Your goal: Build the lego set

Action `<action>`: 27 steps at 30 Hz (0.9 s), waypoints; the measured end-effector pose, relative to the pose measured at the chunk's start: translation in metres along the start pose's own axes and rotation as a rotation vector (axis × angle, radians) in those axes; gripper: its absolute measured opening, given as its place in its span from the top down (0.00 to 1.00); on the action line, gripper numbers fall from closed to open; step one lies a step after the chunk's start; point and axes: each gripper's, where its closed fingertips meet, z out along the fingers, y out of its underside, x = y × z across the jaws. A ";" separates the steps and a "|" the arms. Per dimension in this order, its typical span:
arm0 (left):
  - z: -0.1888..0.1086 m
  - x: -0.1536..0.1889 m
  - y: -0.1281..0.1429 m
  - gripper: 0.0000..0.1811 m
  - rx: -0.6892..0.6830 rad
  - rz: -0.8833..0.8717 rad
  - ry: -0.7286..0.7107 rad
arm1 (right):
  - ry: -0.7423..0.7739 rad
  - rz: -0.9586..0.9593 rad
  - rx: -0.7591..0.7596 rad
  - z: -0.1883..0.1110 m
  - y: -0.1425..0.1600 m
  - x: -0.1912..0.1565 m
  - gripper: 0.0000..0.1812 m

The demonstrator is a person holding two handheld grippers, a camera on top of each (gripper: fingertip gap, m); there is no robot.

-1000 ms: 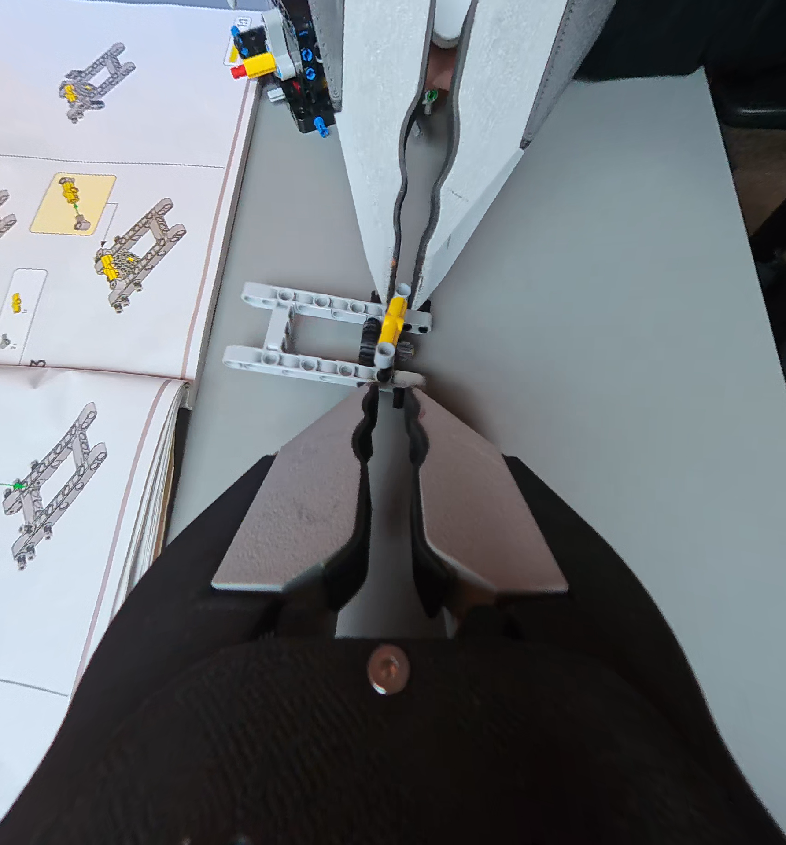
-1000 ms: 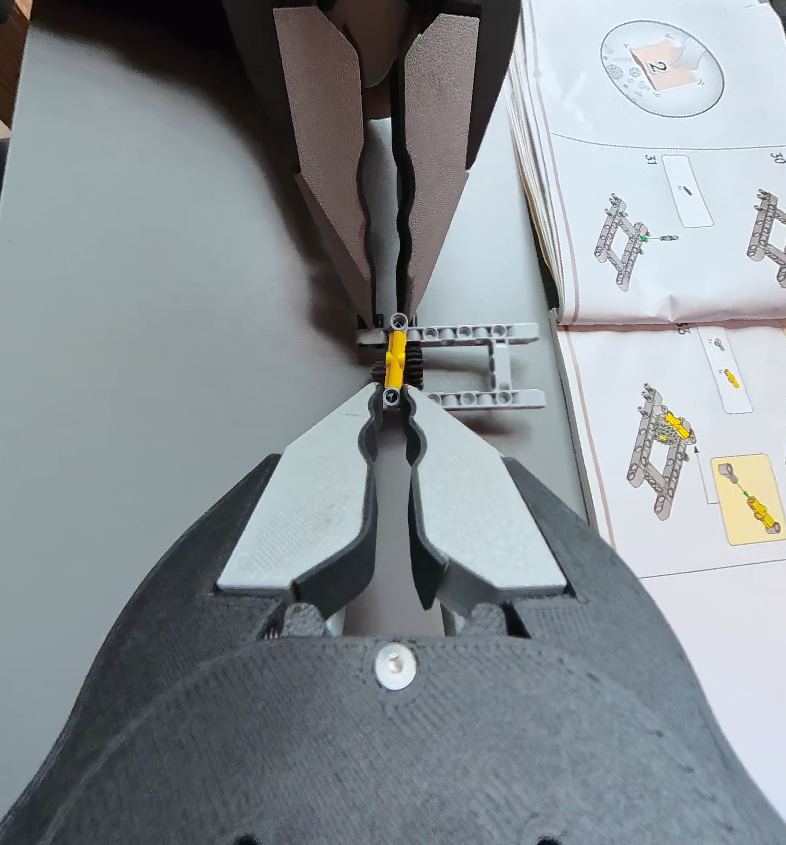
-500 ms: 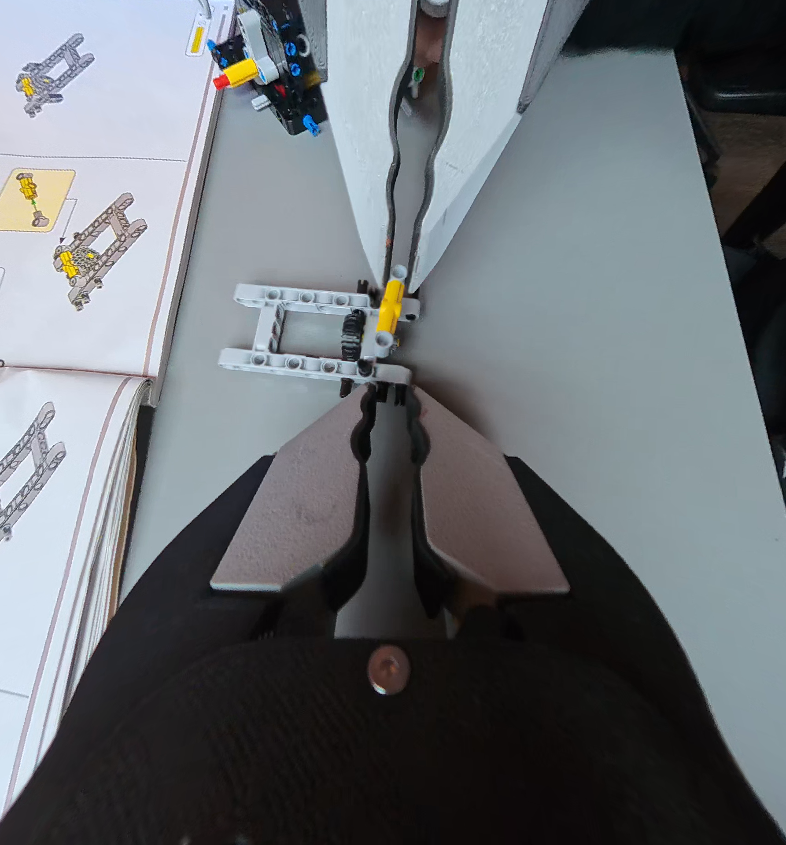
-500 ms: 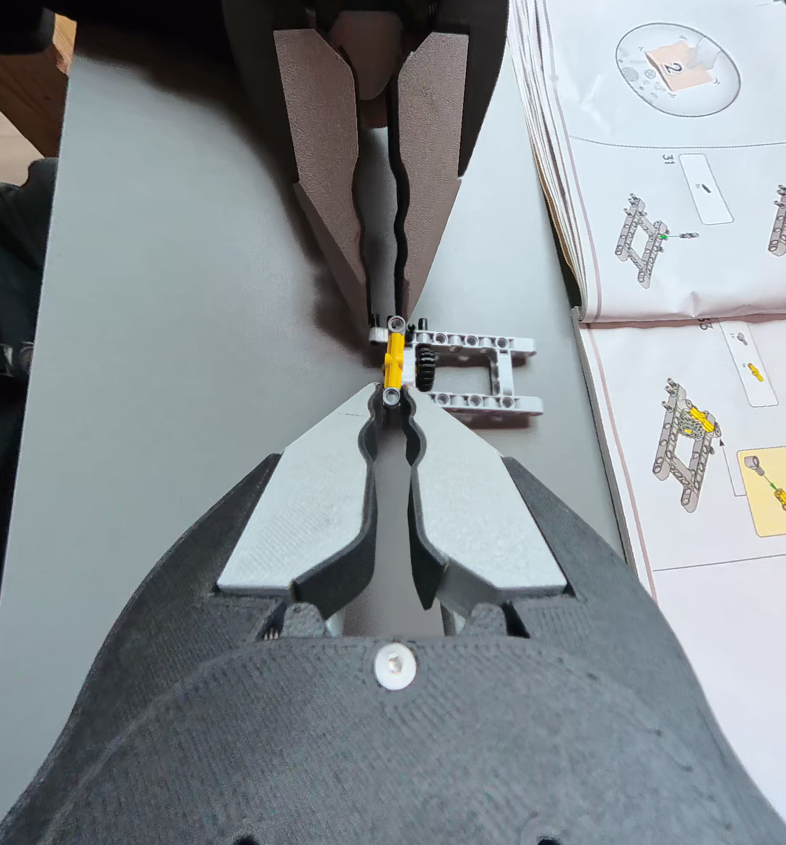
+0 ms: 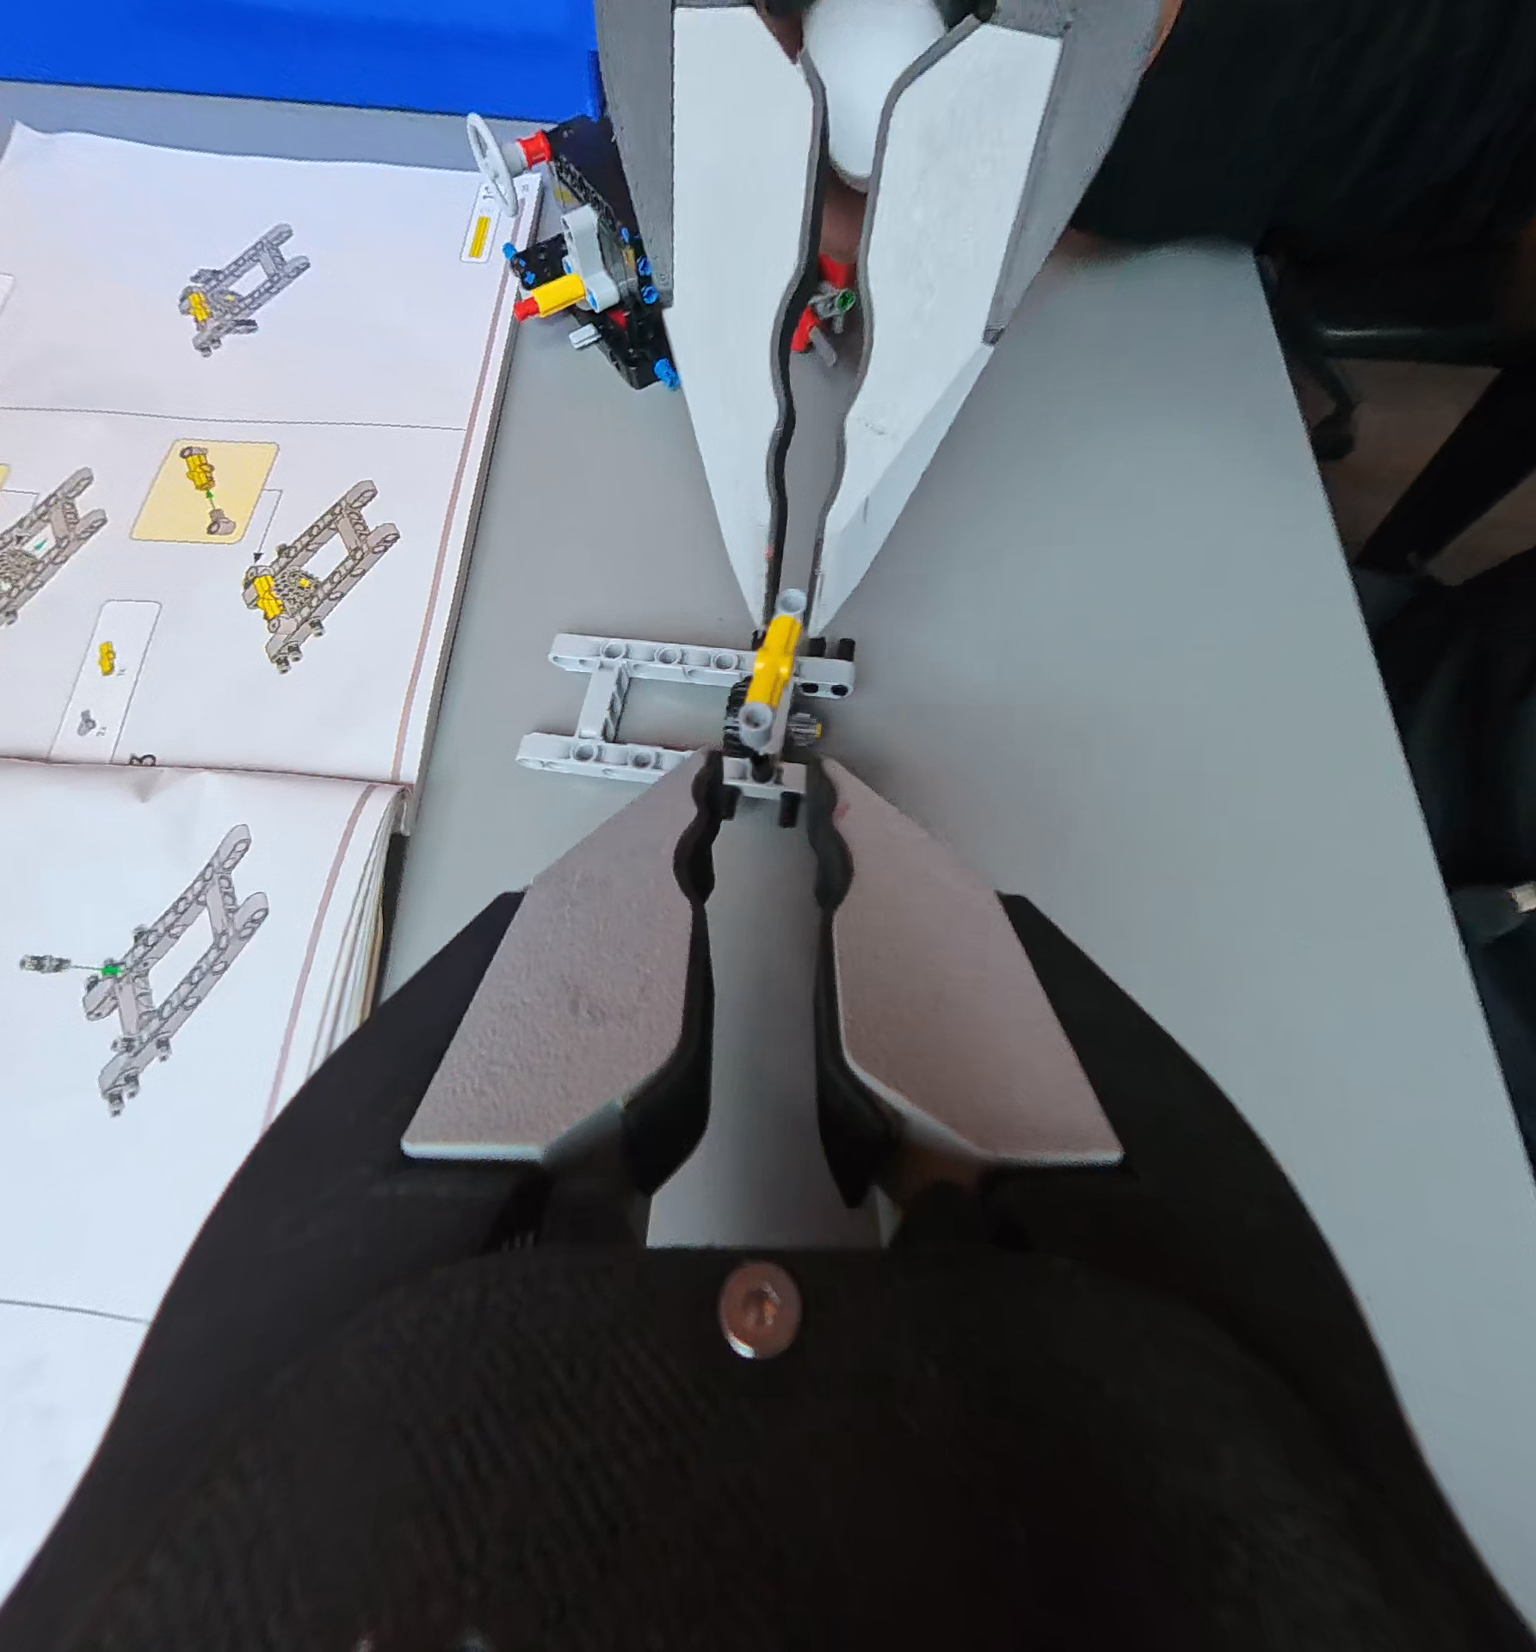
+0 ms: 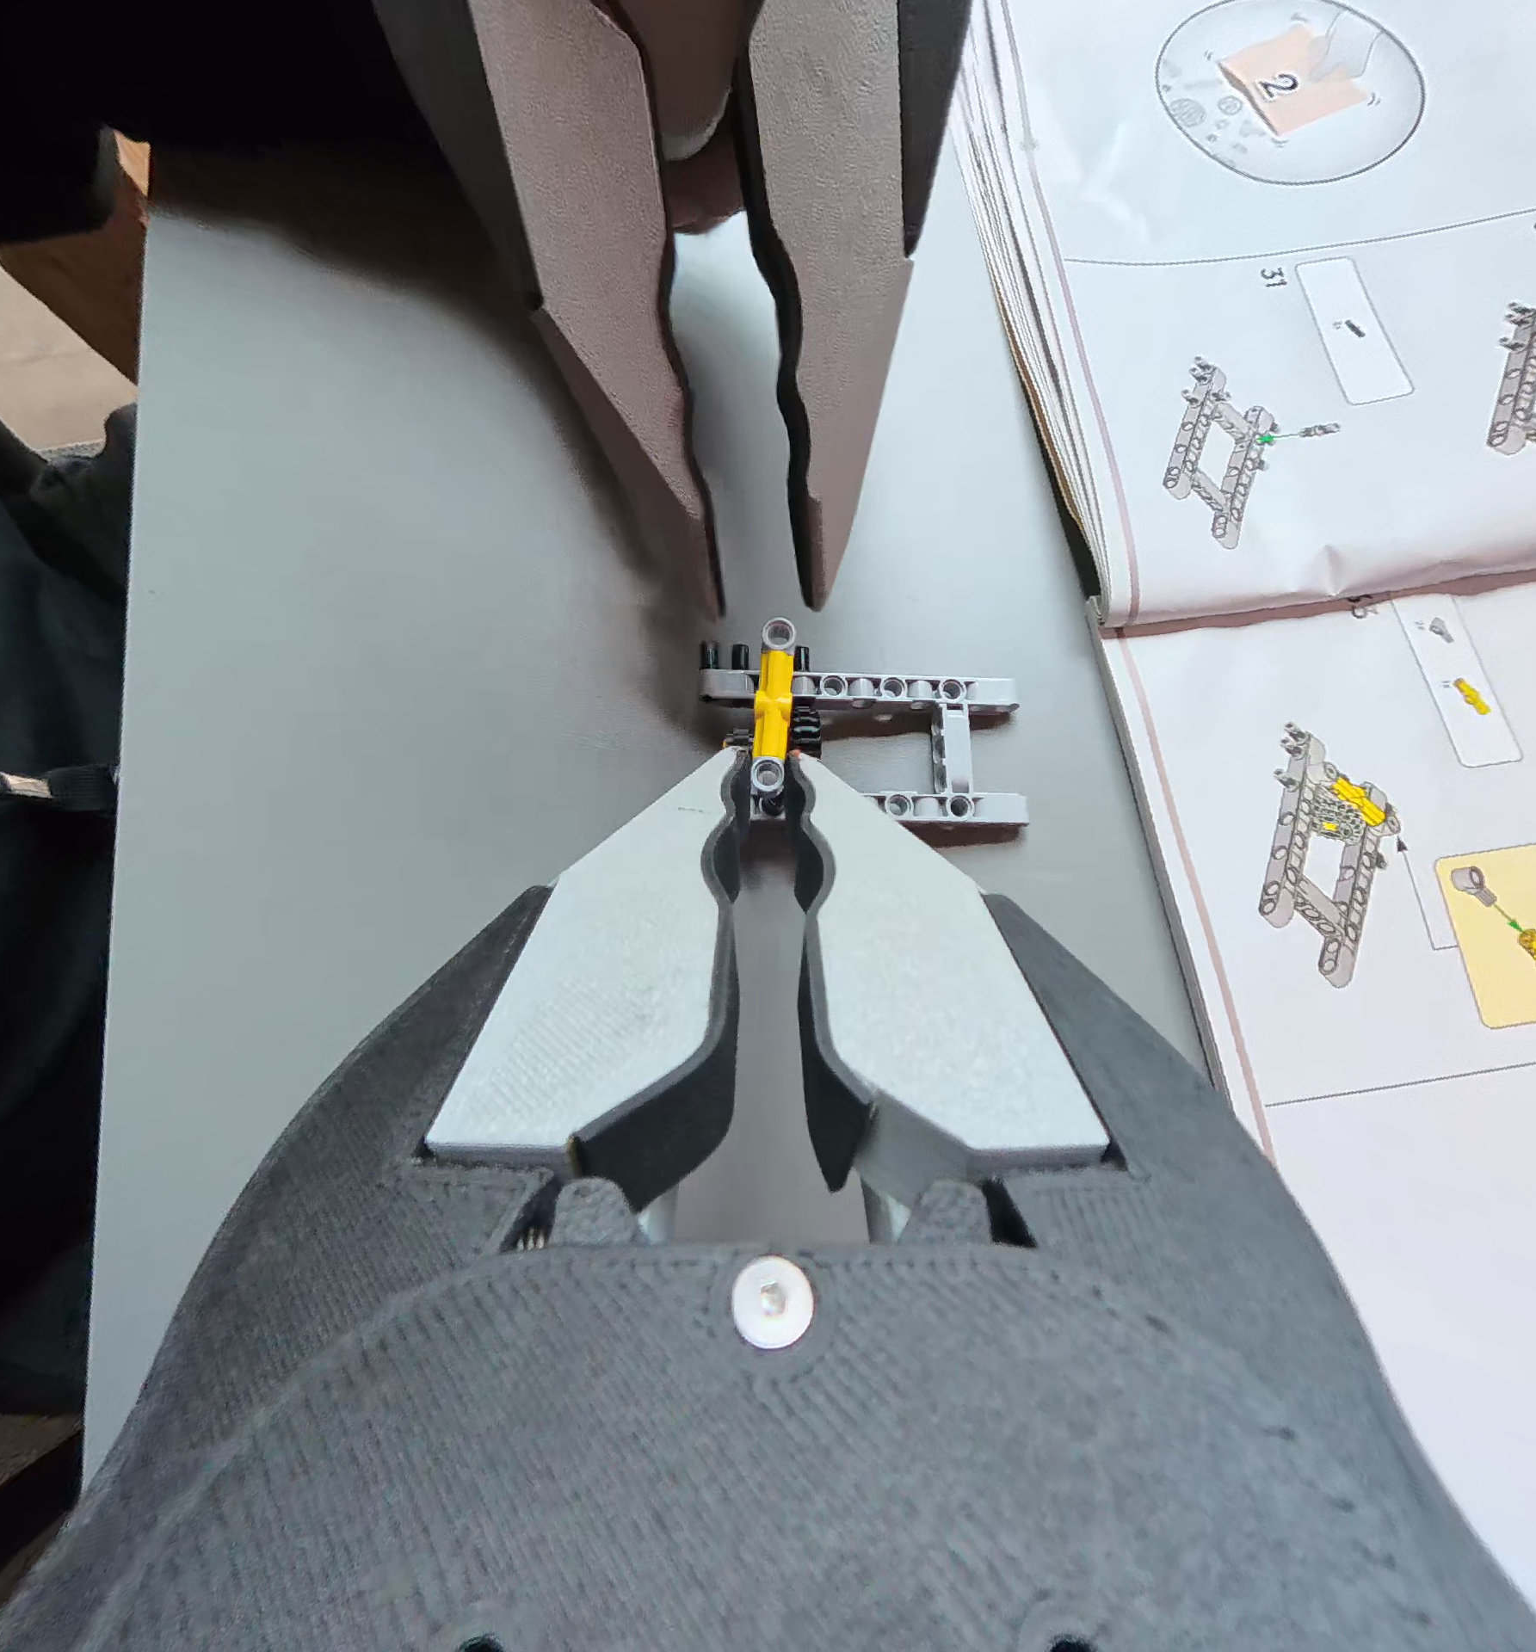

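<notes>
A light grey lego frame [image 5: 621,706] lies flat on the grey table; it also shows in the right wrist view [image 6: 952,742]. A yellow connector with grey ends [image 5: 773,666] lies across the frame's end, over a black gear. My right gripper [image 6: 768,778] is shut on the connector's near grey end [image 6: 768,776]; in the left wrist view it comes in from the top [image 5: 791,617]. My left gripper [image 5: 766,782] is open, its tips on either side of the frame's beam end. From the right wrist view it [image 6: 766,608] stands just clear of the frame's black pins.
An open instruction booklet [image 5: 210,626] lies beside the frame, also in the right wrist view [image 6: 1372,536]. A partly built black model with red, yellow and blue parts [image 5: 594,277] stands behind it, before a blue box [image 5: 254,45]. The table edge [image 5: 1372,626] is close. Less than 4 cm separates the two grippers' tips.
My left gripper has opened and let go of the frame's beam end, backing off slightly. My right gripper stays shut on the connector's grey end. The frame rests on the table.
</notes>
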 end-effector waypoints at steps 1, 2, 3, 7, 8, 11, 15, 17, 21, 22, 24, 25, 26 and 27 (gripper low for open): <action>0.001 -0.003 0.002 0.92 -0.012 0.008 -0.010 | -0.006 -0.001 -0.001 0.001 0.000 -0.001 0.98; 0.002 -0.005 0.004 0.93 -0.019 0.009 -0.011 | -0.009 -0.001 -0.003 0.002 0.000 -0.001 0.98; 0.004 -0.005 0.004 0.93 -0.020 0.003 -0.001 | -0.008 0.001 -0.009 0.003 0.001 0.000 0.98; 0.009 -0.006 0.004 0.94 -0.017 -0.014 0.034 | -0.015 0.006 -0.019 0.005 0.004 0.001 0.98; 0.010 -0.006 0.003 0.95 -0.017 -0.013 0.039 | -0.017 0.005 -0.019 0.005 0.004 0.001 0.98; 0.011 -0.003 0.001 0.98 -0.008 -0.003 0.053 | -0.025 0.006 -0.020 0.005 0.005 0.001 0.98; 0.014 -0.002 0.004 0.98 -0.023 0.002 0.058 | -0.035 0.007 -0.034 0.007 0.008 0.001 0.98; 0.015 -0.002 0.006 0.98 -0.035 0.002 0.059 | -0.035 0.005 -0.041 0.009 0.009 0.001 0.98; 0.017 -0.002 0.008 0.98 -0.040 -0.001 0.063 | -0.036 -0.003 -0.051 0.011 0.011 0.001 0.98; 0.017 -0.001 0.009 0.98 -0.041 -0.005 0.068 | -0.032 -0.011 -0.062 0.012 0.012 0.001 0.98; 0.017 0.000 0.009 0.98 -0.035 -0.002 0.064 | -0.019 -0.033 -0.071 0.012 0.013 0.001 0.98; 0.017 -0.001 0.009 0.98 -0.032 0.004 0.057 | -0.012 -0.042 -0.074 0.012 0.013 0.001 0.98; 0.017 -0.001 0.009 0.98 -0.030 0.011 0.051 | -0.008 -0.053 -0.074 0.012 0.013 0.001 0.98; 0.017 0.000 0.009 0.98 -0.029 0.020 0.047 | -0.004 -0.064 -0.074 0.012 0.013 0.001 0.98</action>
